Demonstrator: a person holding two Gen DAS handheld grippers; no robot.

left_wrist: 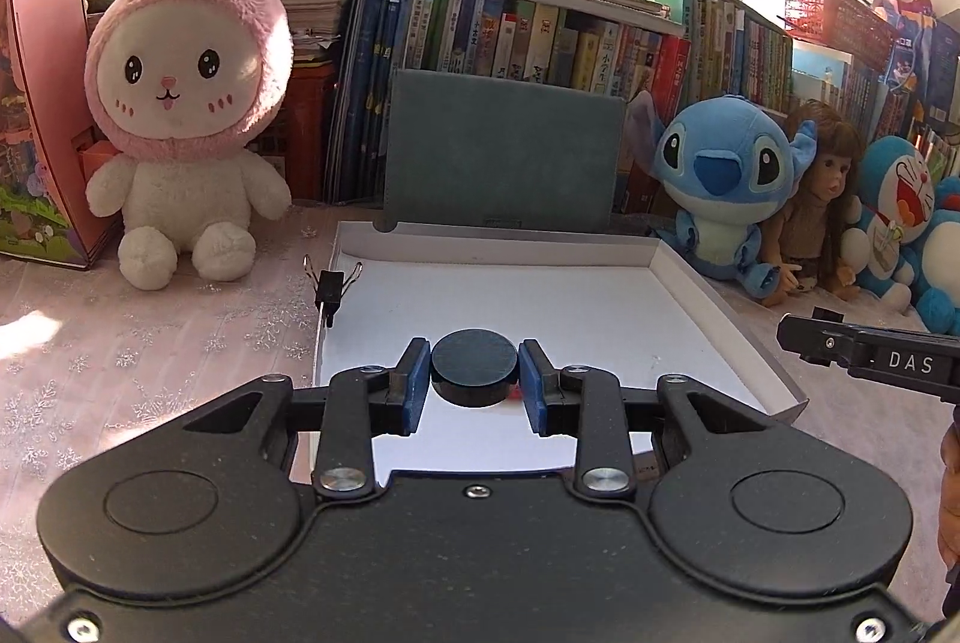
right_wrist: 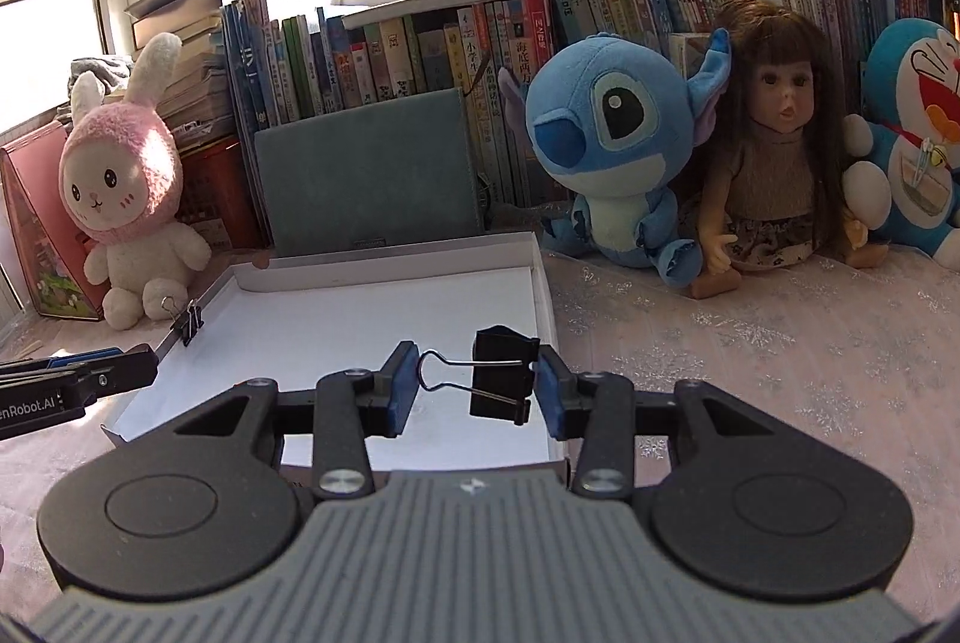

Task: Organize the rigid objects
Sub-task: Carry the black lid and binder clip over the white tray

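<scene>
- Left claw (left_wrist: pixel 475 379) — clenched on a black round disc (left_wrist: pixel 475 365), blue pads touching both its sides, held above the near part of the white box (left_wrist: pixel 678 259).
- Right claw (right_wrist: pixel 477 383) — grasping a large black binder clip (right_wrist: pixel 503 373), wire handle toward the left pad, above the box's near right corner.
- Small binder clip (left_wrist: pixel 330 286) — clamped on the box's left wall.
- White box — shallow, open, on a pink cloth (left_wrist: pixel 150 343).
- Far side: pink rabbit toy (left_wrist: pixel 186 102) left, blue plush (left_wrist: pixel 720 181) and doll (right_wrist: pixel 774 150) right, books (left_wrist: pixel 540 30) behind.
</scene>
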